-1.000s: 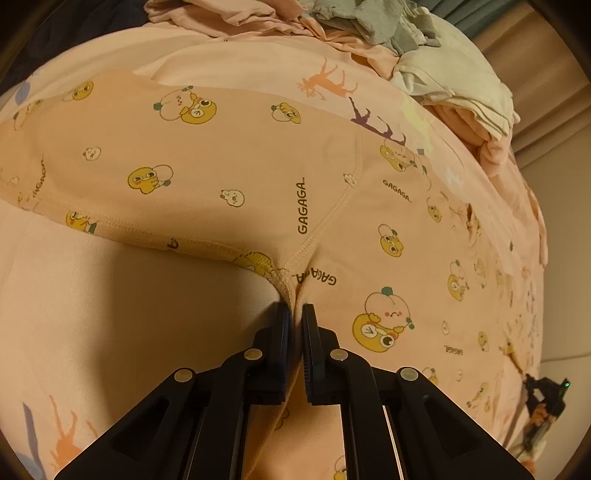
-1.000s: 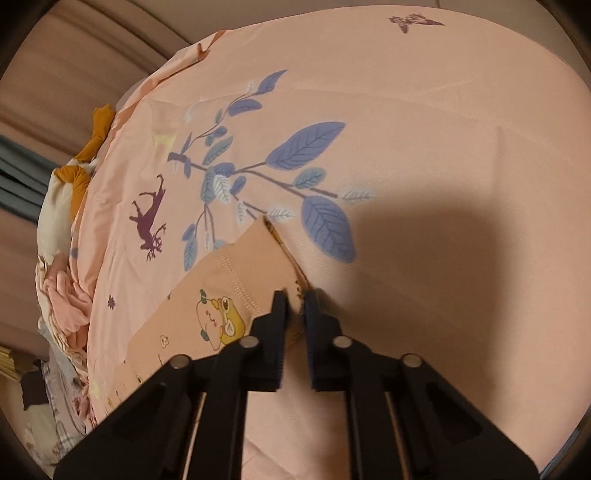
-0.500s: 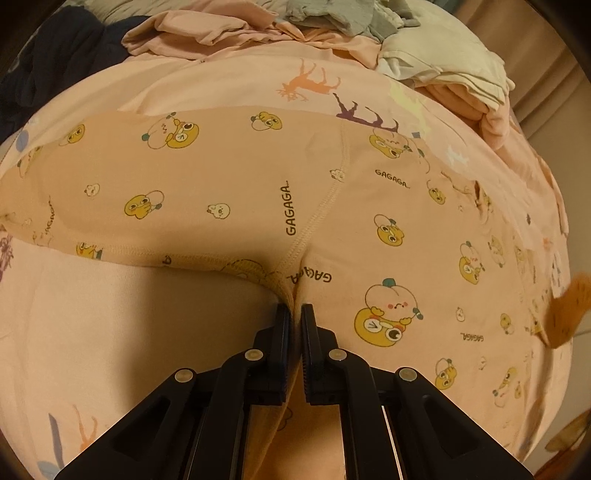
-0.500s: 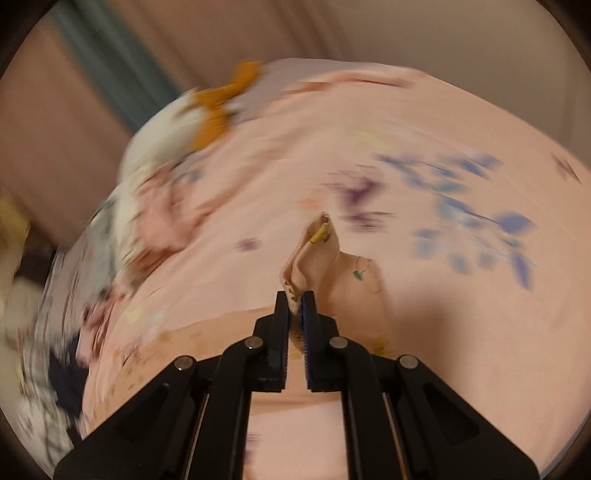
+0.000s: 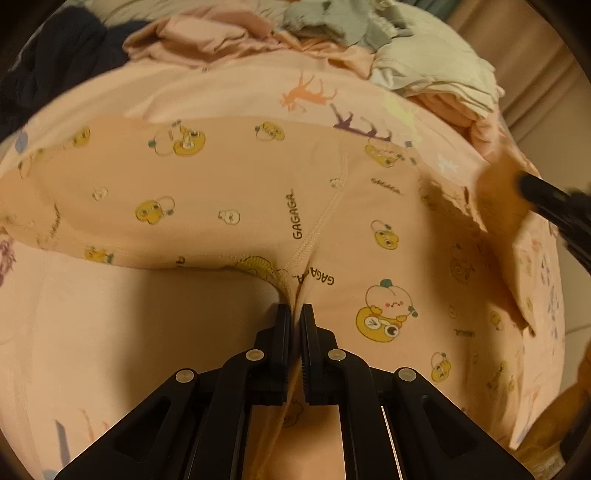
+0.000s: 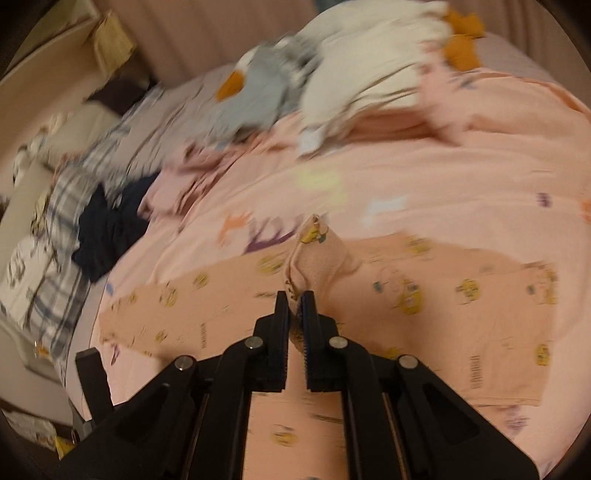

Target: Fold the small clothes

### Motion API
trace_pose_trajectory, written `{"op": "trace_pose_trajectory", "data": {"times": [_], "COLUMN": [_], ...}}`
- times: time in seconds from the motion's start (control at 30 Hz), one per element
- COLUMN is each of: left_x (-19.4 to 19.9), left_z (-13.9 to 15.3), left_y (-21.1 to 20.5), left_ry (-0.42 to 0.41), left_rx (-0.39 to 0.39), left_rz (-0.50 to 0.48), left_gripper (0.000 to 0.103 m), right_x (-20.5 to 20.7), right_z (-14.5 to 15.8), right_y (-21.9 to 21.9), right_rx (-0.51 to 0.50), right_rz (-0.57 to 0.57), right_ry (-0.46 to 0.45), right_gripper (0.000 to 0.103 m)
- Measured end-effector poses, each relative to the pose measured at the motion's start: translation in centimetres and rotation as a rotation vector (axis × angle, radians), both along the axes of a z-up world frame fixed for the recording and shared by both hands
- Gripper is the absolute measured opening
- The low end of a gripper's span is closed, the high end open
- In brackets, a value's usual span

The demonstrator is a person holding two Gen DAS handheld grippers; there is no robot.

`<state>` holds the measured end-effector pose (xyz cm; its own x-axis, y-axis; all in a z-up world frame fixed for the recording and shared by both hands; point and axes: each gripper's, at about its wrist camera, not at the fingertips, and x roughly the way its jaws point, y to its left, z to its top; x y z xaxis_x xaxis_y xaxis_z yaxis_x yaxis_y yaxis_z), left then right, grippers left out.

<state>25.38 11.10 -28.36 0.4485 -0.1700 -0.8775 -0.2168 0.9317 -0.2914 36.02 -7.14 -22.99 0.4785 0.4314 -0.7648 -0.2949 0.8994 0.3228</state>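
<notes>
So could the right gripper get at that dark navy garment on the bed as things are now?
Probably not yet. The right gripper is shut on a lifted corner of the peach cartoon-print pants. The navy garment lies uncovered off to its left, so it would have to let go first.

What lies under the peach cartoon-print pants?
Under the peach cartoon-print pants lies the pink animal-print bedsheet, showing all around them. Whatever is beneath their middle is covered. Both grippers pinch the pants.

Warm dim light; pink printed bedsheet [image 6: 424, 177], beige curtain [image 6: 207, 33] behind.
</notes>
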Motion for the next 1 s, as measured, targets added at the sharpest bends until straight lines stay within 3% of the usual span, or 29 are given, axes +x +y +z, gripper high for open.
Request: {"op": "trace_pose_trajectory", "data": {"times": [0.17, 0.27, 0.37, 0.5, 0.53, 0.6, 0.67, 0.73, 0.83, 0.93, 1.0], "left_x": [-0.2, -0.3, -0.8, -1.4, -1.5, -1.7, -1.9, -1.8, -1.1, 0.6, 1.8], "left_z": [0.3, 0.5, 1.1, 2.0, 2.4, 3.0, 3.8, 4.5, 5.0, 4.8, 4.0], "left_y": [0.9, 0.6, 0.9, 2.1, 2.4, 2.6, 2.5, 2.3, 1.3, -1.1, -2.2], "left_ry": [-0.006, -0.008, -0.030, -0.049, -0.051, -0.063, -0.083, -0.085, -0.095, -0.103, -0.096], "left_rx": [-0.038, 0.011, 0.077, 0.117, 0.121, 0.122, 0.109, 0.053, -0.007, 0.009, -0.057], "left_rz": [0.013, 0.009, 0.052, 0.072, 0.071, 0.080, 0.082, 0.062, 0.037, 0.010, -0.027], "left_gripper": [0.005, 0.005, 0.005, 0.005, 0.005, 0.005, 0.005, 0.005, 0.005, 0.005, 0.005], "right_x": [0.6, 0.8, 1.1, 0.7, 0.6, 0.5, 0.2, -0.5, -1.9, -3.7, -5.0], "right_z": [-2.1, -3.8, -5.7, -6.7, -6.8, -6.5, -5.6, -4.2, -1.8, -0.3, -0.1], "right_y": [4.4, 6.0, 6.1, 7.4, 7.7, 7.6, 6.7, 5.4, 2.0, -3.1, -6.6], "right_rx": [0.014, -0.040, -0.021, -0.044, -0.057, -0.051, -0.016, -0.019, -0.055, -0.141, -0.237], "right_rz": [0.049, 0.054, 0.048, 0.087, 0.098, 0.121, 0.142, 0.136, 0.142, 0.079, 0.016], "right_ry": [0.049, 0.081, 0.140, 0.139, 0.145, 0.162, 0.152, 0.101, 0.016, -0.088, -0.151], "right_gripper": [0.007, 0.007, 0.008, 0.012, 0.015, 0.032, 0.070, 0.077, 0.078, 0.087, 0.089]}}
